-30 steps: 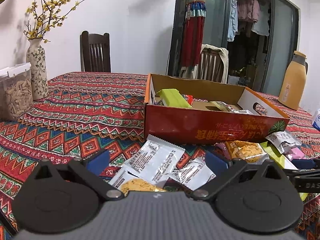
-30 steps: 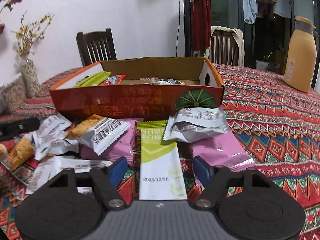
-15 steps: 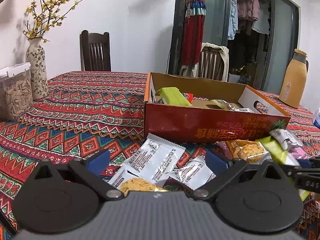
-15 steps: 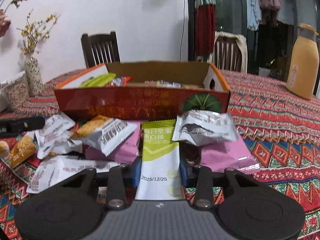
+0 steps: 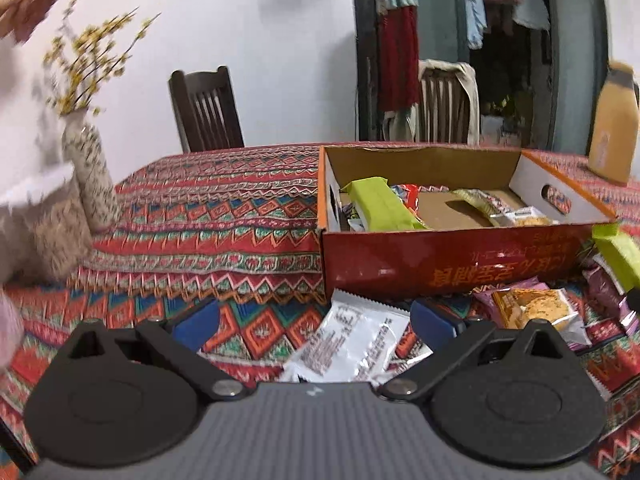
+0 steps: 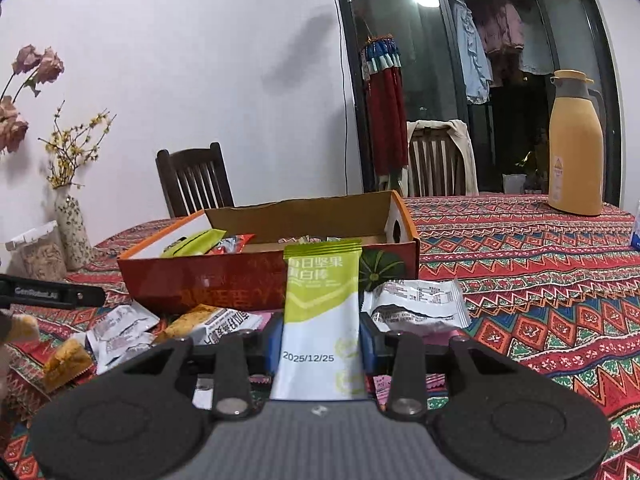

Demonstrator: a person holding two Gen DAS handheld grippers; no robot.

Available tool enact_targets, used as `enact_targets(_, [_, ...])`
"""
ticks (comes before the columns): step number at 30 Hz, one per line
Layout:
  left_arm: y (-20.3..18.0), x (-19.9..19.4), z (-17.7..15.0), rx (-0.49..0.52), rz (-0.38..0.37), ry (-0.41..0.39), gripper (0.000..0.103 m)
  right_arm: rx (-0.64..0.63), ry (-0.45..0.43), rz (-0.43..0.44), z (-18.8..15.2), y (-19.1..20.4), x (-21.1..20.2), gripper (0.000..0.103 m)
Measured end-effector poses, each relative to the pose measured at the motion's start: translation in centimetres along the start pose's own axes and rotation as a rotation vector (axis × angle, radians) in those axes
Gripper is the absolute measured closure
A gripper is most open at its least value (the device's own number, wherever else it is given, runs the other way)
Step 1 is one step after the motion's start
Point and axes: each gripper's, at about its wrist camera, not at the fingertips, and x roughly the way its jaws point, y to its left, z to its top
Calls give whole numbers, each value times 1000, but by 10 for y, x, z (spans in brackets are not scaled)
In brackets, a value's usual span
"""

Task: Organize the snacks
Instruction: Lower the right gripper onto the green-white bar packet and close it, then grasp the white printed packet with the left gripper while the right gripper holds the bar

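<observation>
Packing is under way, by my reading: the right gripper (image 6: 320, 336) has its fingers pressed against both long edges of a green-and-white bar (image 6: 322, 312), lifted clear of the pile and held upright in front of the box (image 6: 208, 280). The next move calls for carrying the bar over the near wall, which means raising it enough to clear that edge, then letting go above the bare cardboard floor toward the box's right half rather than on top of the packets already inside. The bar is a slim flat sachet, green at the top with white characters, white below with a printed date, its crimped top edge level with the box rim in the right wrist view. The left gripper (image 5: 316, 318) hovers low with its fingers spread wide and nothing between them, above a white packet (image 5: 352, 344) lying on the patterned cloth (image 5: 224, 208) just before the box. More loose packets, among them a cracker pack (image 5: 536, 310), lie scattered beside it.
</observation>
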Motion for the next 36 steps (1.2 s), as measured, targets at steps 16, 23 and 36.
enact_targets(16, [-19, 55, -4, 101, -164, 207, 53, 48, 8, 12, -1, -9, 2, 66])
enact_targets(23, [-24, 44, -6, 119, -182, 184, 58, 45, 6, 11, -1, -8, 2, 66])
enact_targets(36, [-20, 19, -5, 107, -151, 112, 58, 42, -14, 9, -3, -8, -3, 66])
